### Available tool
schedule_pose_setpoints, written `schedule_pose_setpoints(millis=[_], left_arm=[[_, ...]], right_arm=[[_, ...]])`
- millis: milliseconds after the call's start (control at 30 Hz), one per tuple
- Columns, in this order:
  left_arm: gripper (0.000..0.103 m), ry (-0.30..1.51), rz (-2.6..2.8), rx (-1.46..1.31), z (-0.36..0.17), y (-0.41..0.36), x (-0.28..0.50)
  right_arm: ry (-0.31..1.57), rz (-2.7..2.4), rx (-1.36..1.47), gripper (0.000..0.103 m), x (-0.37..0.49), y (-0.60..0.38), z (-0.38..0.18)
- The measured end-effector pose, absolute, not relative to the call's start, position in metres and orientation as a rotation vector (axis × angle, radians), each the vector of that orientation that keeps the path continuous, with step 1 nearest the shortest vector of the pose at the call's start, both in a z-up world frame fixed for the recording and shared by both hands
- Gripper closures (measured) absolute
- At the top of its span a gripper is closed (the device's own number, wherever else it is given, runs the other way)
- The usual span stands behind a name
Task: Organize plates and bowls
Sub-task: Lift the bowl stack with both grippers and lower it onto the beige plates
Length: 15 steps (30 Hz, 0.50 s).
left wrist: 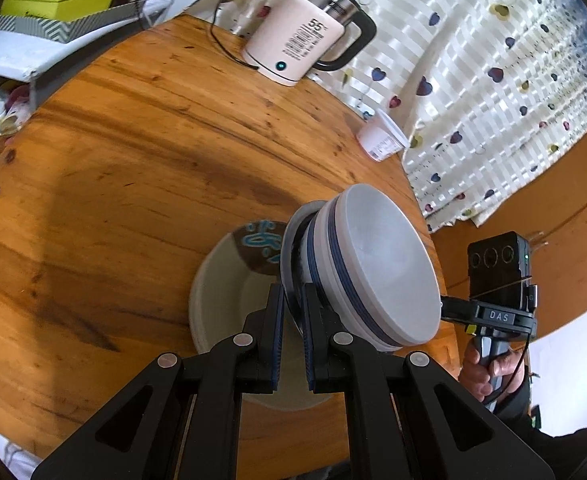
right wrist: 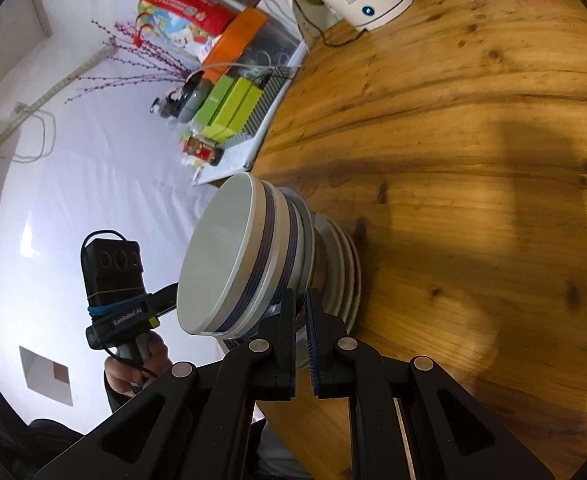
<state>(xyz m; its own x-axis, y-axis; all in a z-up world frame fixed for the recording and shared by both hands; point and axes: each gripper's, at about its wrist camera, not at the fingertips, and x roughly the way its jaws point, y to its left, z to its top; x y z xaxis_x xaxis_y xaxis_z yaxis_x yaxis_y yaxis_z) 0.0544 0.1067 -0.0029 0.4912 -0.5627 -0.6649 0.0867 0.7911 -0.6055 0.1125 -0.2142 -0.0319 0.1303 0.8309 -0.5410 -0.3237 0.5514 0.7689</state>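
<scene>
While both tongs clamp one rim:
Left tongs point(left wrist: 293, 312): clamped on grey plate point(left wrist: 289, 256)
Right tongs point(right wrist: 301, 312): clamped likewise
Plate's load: stacked striped bowls point(left wrist: 373, 264), nothing visible inside
Desk point(left wrist: 133, 160): carries beige plate point(left wrist: 221, 280)

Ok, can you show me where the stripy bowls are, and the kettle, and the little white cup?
stripy bowls point(left wrist: 385, 268), left wrist view, on the top bowl's pale inside.
kettle point(left wrist: 293, 36), left wrist view, on its labelled pink side.
little white cup point(left wrist: 379, 140), left wrist view, on its side wall.
</scene>
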Motion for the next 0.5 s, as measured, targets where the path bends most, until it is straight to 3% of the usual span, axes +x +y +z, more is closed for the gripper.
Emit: schedule_pose_setpoints(millis=[500], left_arm=[[0.096, 0.991, -0.388, -0.576, -0.014, 0.123, 0.047]], right_arm=[[1.194, 0.9, 0.507, 0.095, 0.114, -0.193, -0.036]])
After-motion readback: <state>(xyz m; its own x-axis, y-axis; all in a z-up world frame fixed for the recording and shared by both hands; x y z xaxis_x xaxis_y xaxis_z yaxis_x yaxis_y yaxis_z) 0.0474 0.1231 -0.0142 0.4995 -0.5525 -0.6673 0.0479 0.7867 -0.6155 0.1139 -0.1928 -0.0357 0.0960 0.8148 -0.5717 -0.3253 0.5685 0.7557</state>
